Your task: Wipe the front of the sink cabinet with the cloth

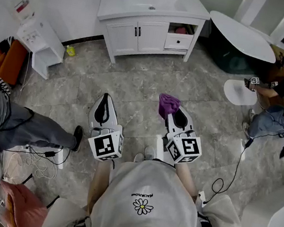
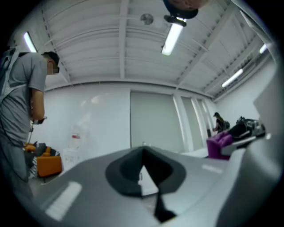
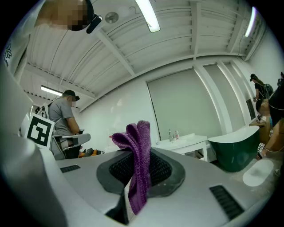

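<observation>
The white sink cabinet stands against the far wall, with two shut doors, a drawer and an open shelf. A purple cloth sticks up from the tip of my right gripper, whose jaws are shut on it. In the right gripper view the cloth hangs pinched between the jaws, and the cabinet is small and distant. My left gripper is held beside the right one, shut with nothing in it; its jaws meet in the left gripper view. Both grippers are well short of the cabinet.
A dark green bathtub stands right of the cabinet. A white stool and a seated person are at the right. Another person sits at the left near a white shelf unit. Cables lie on the tiled floor.
</observation>
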Tool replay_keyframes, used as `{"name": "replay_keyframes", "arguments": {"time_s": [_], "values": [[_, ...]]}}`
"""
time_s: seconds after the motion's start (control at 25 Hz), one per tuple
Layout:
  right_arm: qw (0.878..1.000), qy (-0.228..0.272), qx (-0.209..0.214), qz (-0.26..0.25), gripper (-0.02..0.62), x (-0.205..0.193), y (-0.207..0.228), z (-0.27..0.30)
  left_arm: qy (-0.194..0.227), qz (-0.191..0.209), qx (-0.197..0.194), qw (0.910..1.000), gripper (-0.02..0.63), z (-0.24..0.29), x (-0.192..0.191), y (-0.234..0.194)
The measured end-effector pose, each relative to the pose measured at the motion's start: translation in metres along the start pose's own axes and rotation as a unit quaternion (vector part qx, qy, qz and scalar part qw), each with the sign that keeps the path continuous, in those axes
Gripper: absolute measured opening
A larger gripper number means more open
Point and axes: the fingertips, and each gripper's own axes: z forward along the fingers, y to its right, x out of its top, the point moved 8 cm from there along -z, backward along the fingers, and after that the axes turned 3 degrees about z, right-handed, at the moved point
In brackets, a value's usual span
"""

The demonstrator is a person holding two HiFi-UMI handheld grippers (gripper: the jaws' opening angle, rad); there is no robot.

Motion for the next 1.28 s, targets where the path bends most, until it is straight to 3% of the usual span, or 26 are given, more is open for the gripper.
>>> {"name": "replay_keyframes", "arguments": {"time_s": [0.72,0.96,1.12,1.28], "values": [[0.999,-0.023,-0.018,0.019,0.057,-0.011,0.032,0.011,-0.028,-0.003,0.009,0.9996,0.005,0.018,-0.015,0.01],[0.999,-0.027,-0.002,0.04,0.058,-0.019,0.052,0.026,-0.027,0.002,0.018,0.9995,0.005,0.041,-0.021,0.018],[0.998,-0.009,0.001,0.069,0.058,-0.019,0.071,0.041,0.0,0.009,0.008,0.9999,0.005,0.066,-0.024,0.032],[0.998,-0.027,0.016,0.063,0.058,-0.029,0.07,0.042,-0.009,0.007,0.005,0.9999,0.005,0.067,-0.032,0.033]]}}
